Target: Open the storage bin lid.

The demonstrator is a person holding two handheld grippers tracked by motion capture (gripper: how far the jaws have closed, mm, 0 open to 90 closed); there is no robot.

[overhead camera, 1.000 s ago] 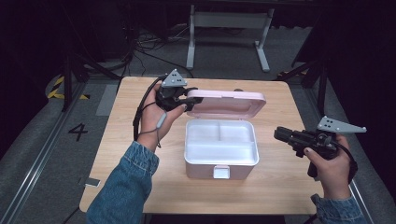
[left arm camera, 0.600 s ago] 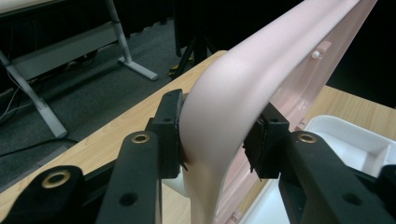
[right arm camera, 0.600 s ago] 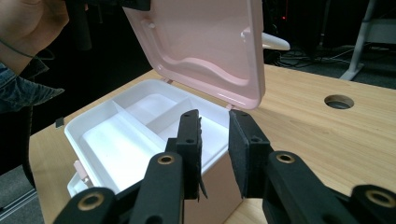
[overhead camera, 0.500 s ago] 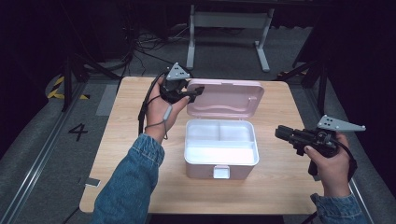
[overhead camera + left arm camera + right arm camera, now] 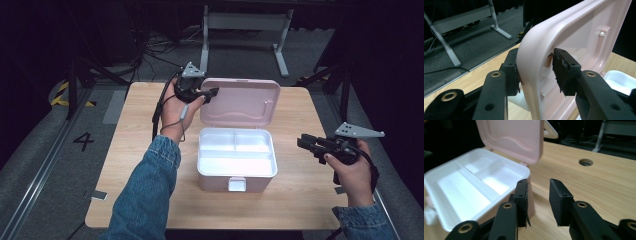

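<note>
A black "4" on the grey floor [image 5: 50, 150]

Lid [image 5: 240, 102] raised upright — both tools' jaws just opened wider.

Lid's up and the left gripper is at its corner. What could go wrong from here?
1. The left gripper has just been opening around the lid edge: one pad touches, the other stands off. Once released, the upright lid could drop shut onto the tray.
2. Pulling away sideways might catch the lid's rim and drag the light box across the table.
3. The right gripper, empty and opening beside the box, is not steadying it.
</note>
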